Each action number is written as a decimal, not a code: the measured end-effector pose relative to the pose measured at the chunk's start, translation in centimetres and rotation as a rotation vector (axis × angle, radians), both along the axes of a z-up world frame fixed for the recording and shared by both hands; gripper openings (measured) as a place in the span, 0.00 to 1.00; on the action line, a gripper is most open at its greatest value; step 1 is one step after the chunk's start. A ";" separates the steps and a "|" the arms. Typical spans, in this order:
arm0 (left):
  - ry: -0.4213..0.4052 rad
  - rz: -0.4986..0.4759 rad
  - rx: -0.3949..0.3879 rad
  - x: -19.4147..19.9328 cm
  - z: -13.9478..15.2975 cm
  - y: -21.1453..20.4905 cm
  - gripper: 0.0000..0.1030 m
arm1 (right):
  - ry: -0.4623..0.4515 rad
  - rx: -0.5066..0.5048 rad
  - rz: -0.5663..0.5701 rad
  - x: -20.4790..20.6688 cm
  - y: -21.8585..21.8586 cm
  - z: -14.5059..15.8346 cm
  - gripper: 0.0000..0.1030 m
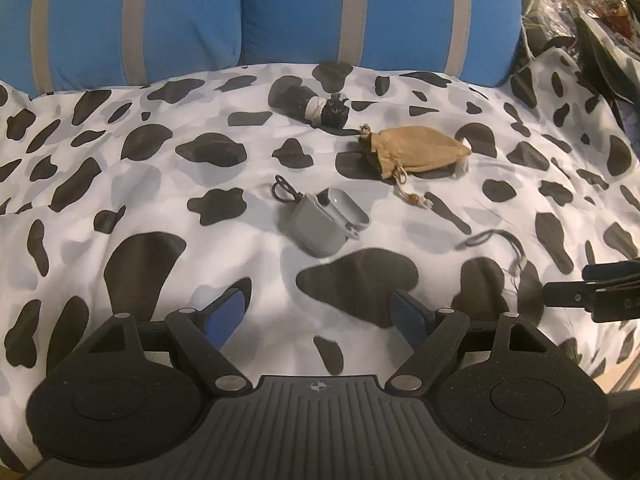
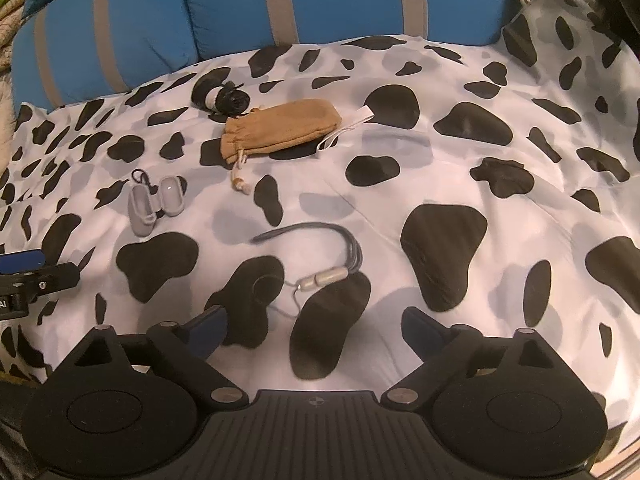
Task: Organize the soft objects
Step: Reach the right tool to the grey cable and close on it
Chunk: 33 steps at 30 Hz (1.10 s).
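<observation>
On the cow-print bed cover lie a tan drawstring pouch [image 1: 416, 150] [image 2: 280, 130], a grey silicone earbud case [image 1: 326, 224] [image 2: 154, 202] with its lid open, a black-and-white rolled bundle [image 1: 320, 108] [image 2: 220, 96], and a grey wrist strap with a white clasp [image 1: 496, 248] [image 2: 320, 256]. My left gripper [image 1: 320, 316] is open and empty, hovering just short of the earbud case. My right gripper [image 2: 316, 328] is open and empty, just short of the grey strap. Each gripper shows at the edge of the other's view.
Blue cushions with grey stripes [image 1: 240, 16] [image 2: 280, 4] stand along the back of the bed. Cluttered bags and cables [image 1: 580, 12] lie at the far right. A white strap [image 2: 348, 126] lies beside the pouch.
</observation>
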<state>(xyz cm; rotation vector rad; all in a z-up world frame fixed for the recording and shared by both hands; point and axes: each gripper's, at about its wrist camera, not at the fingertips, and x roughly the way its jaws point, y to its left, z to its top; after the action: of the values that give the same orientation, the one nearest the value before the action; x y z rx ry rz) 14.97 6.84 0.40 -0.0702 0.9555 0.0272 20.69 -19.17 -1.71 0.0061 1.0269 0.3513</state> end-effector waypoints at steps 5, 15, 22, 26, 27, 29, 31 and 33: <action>0.005 0.007 -0.010 1.6 -0.3 0.3 0.78 | 0.000 -0.003 0.015 1.6 0.1 -0.5 0.80; 0.015 0.001 -0.006 3.3 -0.6 0.7 0.78 | 0.015 -0.053 0.015 4.9 0.2 -2.3 0.52; 0.020 0.000 0.004 4.9 -0.9 1.0 0.78 | 0.011 -0.131 0.057 6.2 1.5 -3.6 0.29; 0.019 -0.010 0.021 5.5 -1.0 1.1 0.78 | 0.016 -0.133 0.068 6.6 1.8 -3.8 0.23; 0.022 -0.012 0.017 5.7 -1.1 1.2 0.78 | 0.020 -0.142 0.065 6.7 1.8 -4.0 0.19; 0.028 -0.009 0.012 5.9 -1.3 1.3 0.78 | 0.019 -0.159 0.069 6.6 2.1 -4.2 0.16; 0.030 -0.002 0.007 6.2 -1.3 1.5 0.78 | 0.023 -0.163 0.078 6.5 2.3 -4.4 0.08; 0.027 0.006 0.006 6.3 -1.3 1.7 0.78 | 0.027 -0.164 0.080 6.5 2.5 -4.5 0.05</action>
<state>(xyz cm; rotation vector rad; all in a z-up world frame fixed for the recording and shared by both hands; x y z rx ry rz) 21.27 8.54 -0.94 -0.0674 0.9824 0.0362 27.16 -16.70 -6.17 -0.1791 1.0825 0.3393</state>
